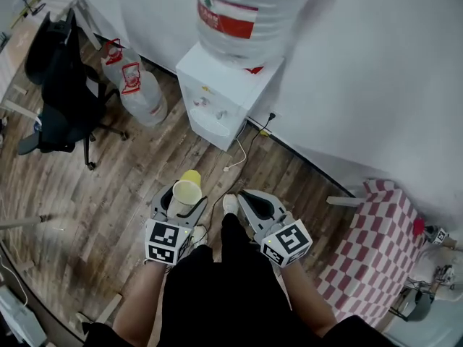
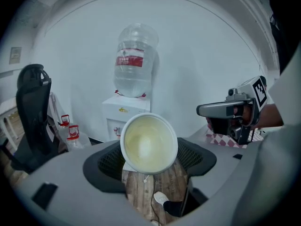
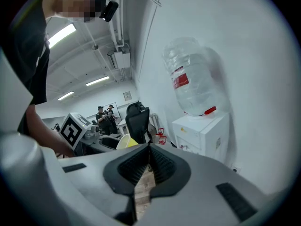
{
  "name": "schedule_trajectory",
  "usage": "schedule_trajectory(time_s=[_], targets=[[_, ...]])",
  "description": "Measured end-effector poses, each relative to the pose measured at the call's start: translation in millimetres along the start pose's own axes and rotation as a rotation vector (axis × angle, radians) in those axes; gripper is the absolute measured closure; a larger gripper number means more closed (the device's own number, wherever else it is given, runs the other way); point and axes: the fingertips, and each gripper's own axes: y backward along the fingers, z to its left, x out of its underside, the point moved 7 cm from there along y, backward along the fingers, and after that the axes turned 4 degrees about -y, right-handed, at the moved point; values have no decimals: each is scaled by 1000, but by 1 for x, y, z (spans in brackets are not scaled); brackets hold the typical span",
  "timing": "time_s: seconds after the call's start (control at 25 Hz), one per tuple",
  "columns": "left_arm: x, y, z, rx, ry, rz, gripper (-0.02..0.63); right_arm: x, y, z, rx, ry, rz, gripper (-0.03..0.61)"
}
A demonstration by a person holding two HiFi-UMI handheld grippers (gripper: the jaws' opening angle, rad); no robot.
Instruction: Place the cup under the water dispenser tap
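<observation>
Between my left gripper's (image 2: 149,157) jaws: 1 pale yellow, round, thin-walled cup (image 2: 148,144), clamped at its sides, mouth turned back toward me, nothing inside. It hangs above the wooden plank floor (image 1: 108,194), well apart from the dispenser.

- Right gripper (image 3: 148,160): 1, jaws together, holding nothing, level with the left.
- White box-shaped water dispenser (image 1: 226,85): 1, on the floor against the white wall.
- Taps (image 1: 202,102) on its front: 2, as far as I can make out.
- Clear inverted water bottle with red label (image 1: 249,13): 1, on top.
- Spare clear bottles with red labels (image 1: 141,94): 2, beside it.
- Black office chair (image 1: 61,85): 1.

Step, as I judge it: carrying the cup to the dispenser. Next calls for closing in low, righting the cup and setting it beneath 1 tap.
</observation>
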Motion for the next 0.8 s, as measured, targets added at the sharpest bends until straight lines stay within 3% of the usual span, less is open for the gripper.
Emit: schedule_trajectory(time_s=[0.32, 0.8], targets=[[-7, -79, 18, -62, 34, 27, 265, -6, -44, -67, -62, 68, 84, 555], [45, -209, 64, -70, 100, 119, 265, 43, -125, -136, -104, 89, 167, 555]])
